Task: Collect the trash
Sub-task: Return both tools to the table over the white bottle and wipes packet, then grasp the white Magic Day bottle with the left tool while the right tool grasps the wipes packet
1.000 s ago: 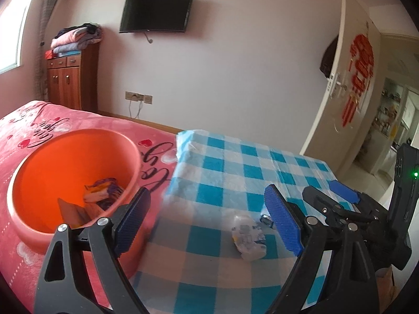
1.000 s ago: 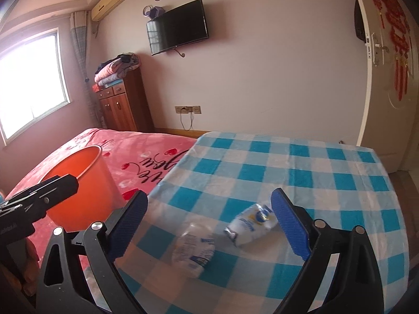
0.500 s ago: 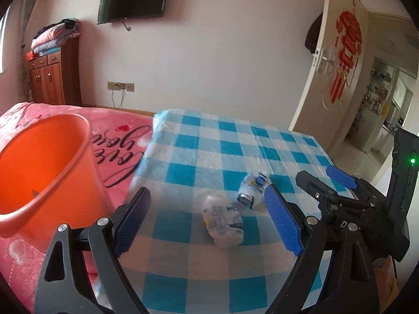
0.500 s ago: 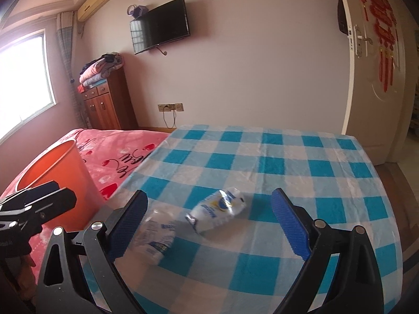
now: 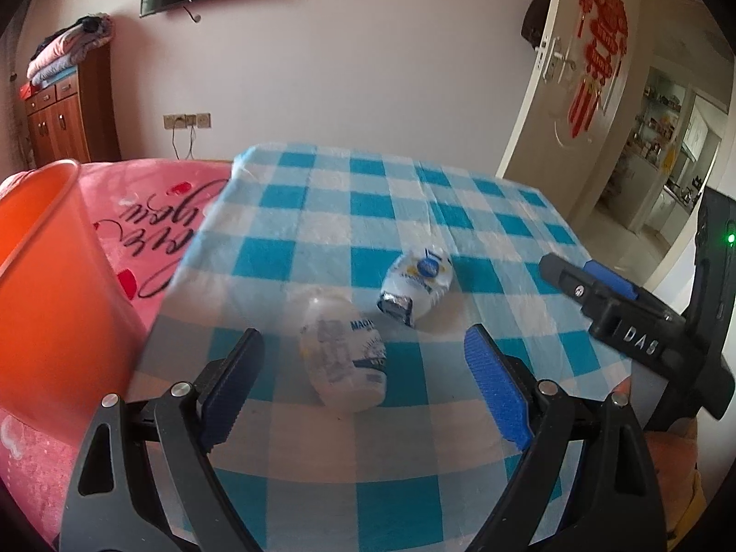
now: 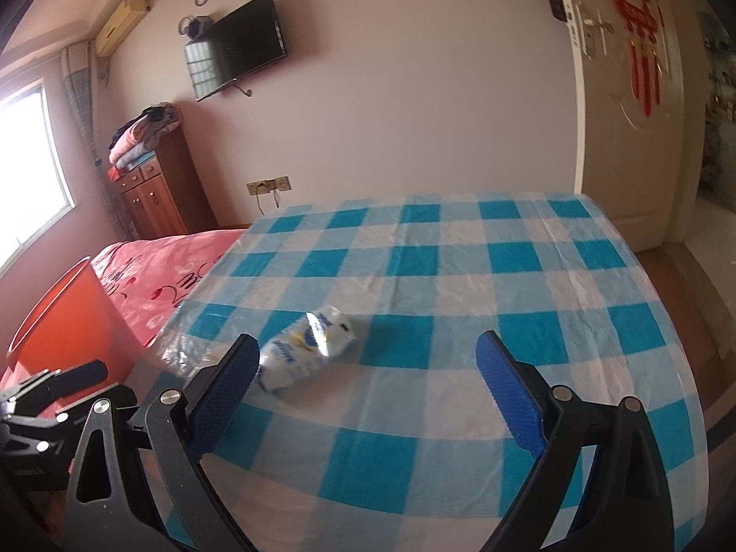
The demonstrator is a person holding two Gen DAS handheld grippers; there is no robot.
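Note:
Two pieces of trash lie on the blue-checked cloth [image 5: 414, 193]. A crumpled clear plastic wrapper [image 5: 342, 361] lies between the fingers of my open, empty left gripper [image 5: 363, 370]. A white and blue packet [image 5: 416, 285] lies just beyond it; it also shows in the right wrist view [image 6: 301, 354], beside the left finger of my open, empty right gripper [image 6: 363, 386]. The orange bucket [image 5: 41, 285] stands on the left on the pink bedspread and also shows in the right wrist view [image 6: 69, 317].
The pink bedspread [image 5: 152, 211] lies left of the cloth. A wooden cabinet [image 5: 64, 110] with folded blankets stands by the far wall. An open door [image 5: 584, 92] is on the right. The right gripper's body [image 5: 644, 322] sits at the cloth's right edge.
My left gripper swung from over the bucket to the right and closed in on the clear wrapper. My right gripper shifted right, so the packet now sits by its left finger.

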